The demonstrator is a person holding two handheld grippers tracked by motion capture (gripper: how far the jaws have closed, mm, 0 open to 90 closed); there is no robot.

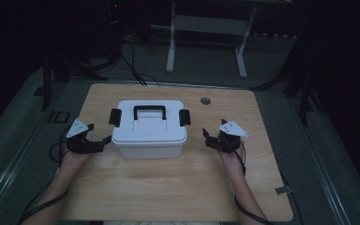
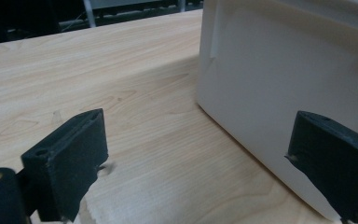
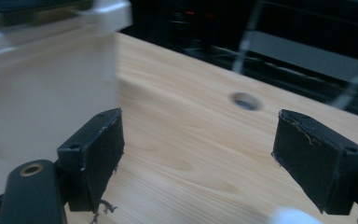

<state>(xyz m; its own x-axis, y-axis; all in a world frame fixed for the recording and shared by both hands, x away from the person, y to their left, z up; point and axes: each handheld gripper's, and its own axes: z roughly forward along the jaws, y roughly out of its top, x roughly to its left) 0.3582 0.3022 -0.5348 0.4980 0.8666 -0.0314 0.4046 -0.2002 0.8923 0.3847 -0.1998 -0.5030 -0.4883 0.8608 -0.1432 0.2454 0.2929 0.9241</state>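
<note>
White plastic storage box (image 1: 149, 132) sits centre of frame in the high view, on a light wood table (image 1: 178, 187). Black carry handle (image 1: 149, 111) lies on its lid, black latches (image 1: 115, 117) at both ends. Left gripper (image 1: 98, 140) sits left of the box, near its lower corner, jaws spread, nothing between them; in the left gripper view the box wall (image 2: 279, 84) is at right, close to the right jaw. Right gripper (image 1: 206, 139) is right of the box, jaws apart and empty. Round grommet hole (image 1: 206, 100) in the tabletop, upper right of the box. Room dark: grey floor (image 1: 206, 65), white desk legs (image 1: 170, 47) at top centre, black cables (image 1: 132, 65) at upper left.
</note>
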